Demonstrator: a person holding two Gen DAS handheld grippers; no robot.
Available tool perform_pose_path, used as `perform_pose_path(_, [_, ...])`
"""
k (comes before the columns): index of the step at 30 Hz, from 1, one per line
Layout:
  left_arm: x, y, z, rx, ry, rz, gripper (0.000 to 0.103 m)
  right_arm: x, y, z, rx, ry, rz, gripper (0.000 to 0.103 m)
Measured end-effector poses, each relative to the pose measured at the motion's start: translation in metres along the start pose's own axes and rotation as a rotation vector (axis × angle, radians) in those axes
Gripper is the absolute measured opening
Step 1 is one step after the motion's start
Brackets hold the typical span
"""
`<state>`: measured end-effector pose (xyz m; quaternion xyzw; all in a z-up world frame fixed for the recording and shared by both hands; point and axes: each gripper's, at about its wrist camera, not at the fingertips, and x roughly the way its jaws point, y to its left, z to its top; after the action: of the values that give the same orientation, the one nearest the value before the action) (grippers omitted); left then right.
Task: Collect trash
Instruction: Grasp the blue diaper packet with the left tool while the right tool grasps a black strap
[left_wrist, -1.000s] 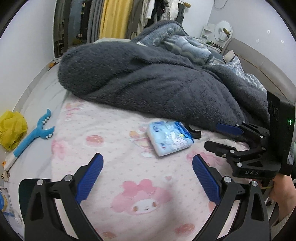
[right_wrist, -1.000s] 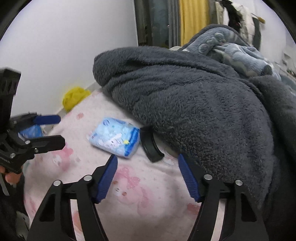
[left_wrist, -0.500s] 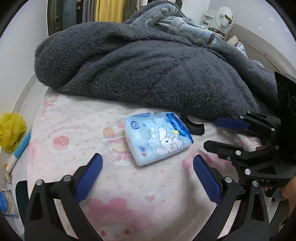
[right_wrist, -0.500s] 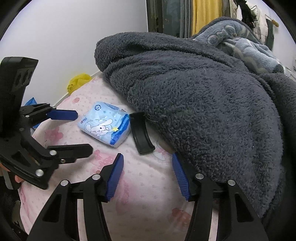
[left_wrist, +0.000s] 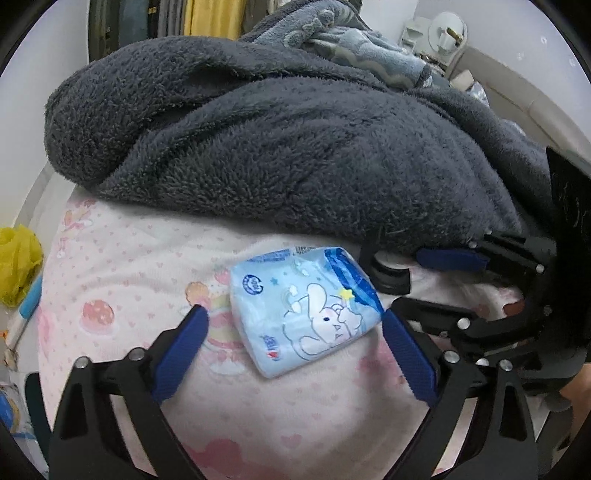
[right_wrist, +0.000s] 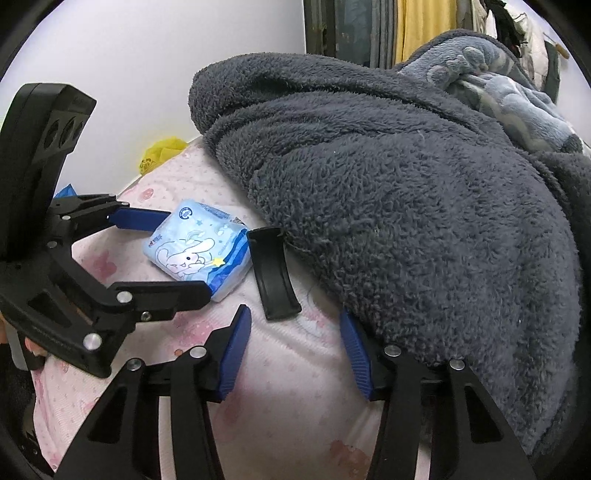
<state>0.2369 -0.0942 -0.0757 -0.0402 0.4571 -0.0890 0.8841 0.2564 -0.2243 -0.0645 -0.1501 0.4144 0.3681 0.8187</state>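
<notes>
Light-blue tissue pack (left_wrist: 301, 308), cartoon bunny print, dark-blue end, lying on pink bed sheet (left_wrist: 122, 266), left claw (left_wrist: 291, 325) wide, closing around pack without touching, right claw (right_wrist: 295, 325) narrower, closing, empty

bed (left_wrist: 122, 258) covered by a pink cartoon-print sheet, light blue tissue pack (left_wrist: 301, 308) laid flat on the sheet, curved black plastic piece (right_wrist: 275, 273) just beside it, dark grey fleece blanket (left_wrist: 280, 147) heaped behind both

blanket (left_wrist: 295, 155) crowds packet (left_wrist: 303, 306), sheet (left_wrist: 129, 266) open
</notes>
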Motion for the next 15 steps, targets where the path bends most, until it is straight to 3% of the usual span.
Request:
perform_pose_path(1, [0.001, 0.001, 0.000, 0.012, 0.005, 0.011, 0.082, 0.001, 0.000, 0.001, -0.001, 0.001, -0.001, 0.050])
perform_pose_path(6, [-0.003, 0.012, 0.001, 0.020, 0.012, -0.002, 0.064, 0.006, 0.003, 0.008, -0.004, 0.008, -0.004, 0.050])
perform_pose_path(11, [-0.012, 0.027, -0.002, 0.038, 0.010, -0.022, 0.058, 0.011, 0.012, 0.016, -0.019, 0.012, -0.014, 0.049])
perform_pose_path(15, [-0.018, 0.036, 0.000, 0.032, 0.006, -0.034, 0.049, 0.018, 0.022, 0.023, -0.030, 0.018, -0.021, 0.042])
